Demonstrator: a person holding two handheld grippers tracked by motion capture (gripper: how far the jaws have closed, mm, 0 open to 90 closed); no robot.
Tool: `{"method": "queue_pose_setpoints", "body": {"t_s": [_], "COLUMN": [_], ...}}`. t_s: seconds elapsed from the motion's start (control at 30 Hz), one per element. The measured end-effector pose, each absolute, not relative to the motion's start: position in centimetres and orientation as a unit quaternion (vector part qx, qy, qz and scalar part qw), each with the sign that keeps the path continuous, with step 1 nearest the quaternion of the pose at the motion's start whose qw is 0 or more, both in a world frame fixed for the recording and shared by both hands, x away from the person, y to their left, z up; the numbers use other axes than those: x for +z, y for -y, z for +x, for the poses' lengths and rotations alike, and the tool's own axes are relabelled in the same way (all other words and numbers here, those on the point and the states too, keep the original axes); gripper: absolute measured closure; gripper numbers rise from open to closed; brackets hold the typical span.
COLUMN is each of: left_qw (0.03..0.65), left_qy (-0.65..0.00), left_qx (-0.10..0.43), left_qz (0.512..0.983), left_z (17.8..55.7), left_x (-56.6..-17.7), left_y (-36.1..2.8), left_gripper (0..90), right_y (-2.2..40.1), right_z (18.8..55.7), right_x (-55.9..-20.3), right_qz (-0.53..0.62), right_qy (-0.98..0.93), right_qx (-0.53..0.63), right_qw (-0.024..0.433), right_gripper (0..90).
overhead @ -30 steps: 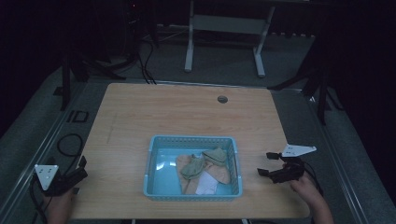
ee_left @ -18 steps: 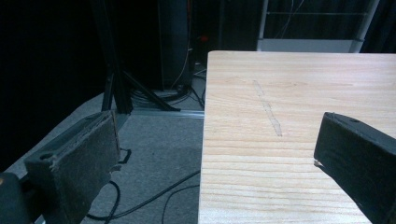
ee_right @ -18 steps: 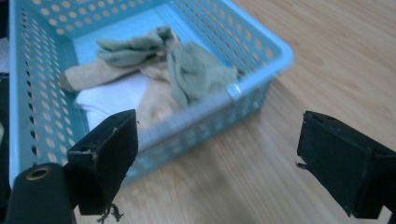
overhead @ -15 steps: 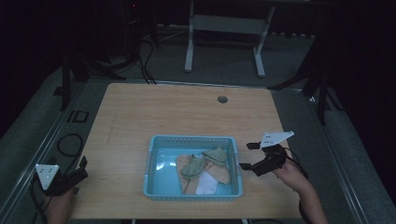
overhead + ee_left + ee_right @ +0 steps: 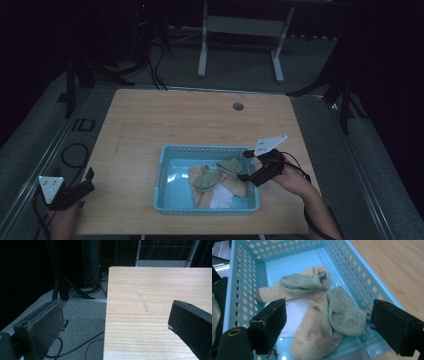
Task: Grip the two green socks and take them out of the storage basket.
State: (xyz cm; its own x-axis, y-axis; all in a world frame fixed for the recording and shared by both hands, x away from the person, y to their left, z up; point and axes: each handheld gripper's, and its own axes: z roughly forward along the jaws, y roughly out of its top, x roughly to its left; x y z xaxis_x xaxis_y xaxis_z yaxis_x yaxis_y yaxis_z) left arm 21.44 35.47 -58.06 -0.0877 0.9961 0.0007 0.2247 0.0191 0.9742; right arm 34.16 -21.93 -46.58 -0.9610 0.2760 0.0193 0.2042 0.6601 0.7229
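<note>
Two spread tools, right tool (image 5: 246, 166) over basket (image 5: 170, 150) rim, left tool (image 5: 85, 182) at table (image 5: 190, 115) edge

Blue perforated basket (image 5: 244, 277) on wooden table (image 5: 397, 267), holding two beige socks (image 5: 312, 340), two green socks (image 5: 342, 312), one white sheet (image 5: 295, 312). Right gripper (image 5: 327, 322): jaws wide apart above the nearer green sock.
</note>
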Motion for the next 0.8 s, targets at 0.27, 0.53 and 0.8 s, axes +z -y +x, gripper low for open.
{"method": "queue_pose_setpoints", "body": {"t_s": [0.27, 0.53, 0.8], "left_qw": [0.421, 0.421, 0.422], "left_qy": [-0.577, -0.577, -0.577], "left_qx": [0.458, 0.457, 0.457], "left_qz": [0.53, 0.53, 0.53], "left_z": [21.5, 21.5, 21.4], "left_x": [-58.1, -58.1, -58.1], "left_y": [-35.5, -35.5, -35.5], "left_gripper": [0.4, 0.4, 0.4], "right_y": [18.1, 14.0, 10.5], "right_z": [34.3, 34.0, 32.9], "right_x": [-46.5, -47.6, -49.9], "right_qz": [0.109, 0.063, 0.002], "right_qy": [-0.922, -0.94, -0.958], "right_qx": [0.371, 0.336, 0.288], "right_qw": [0.02, 0.002, 0.001], "right_gripper": [12.6, 17.8, 31.4]}}
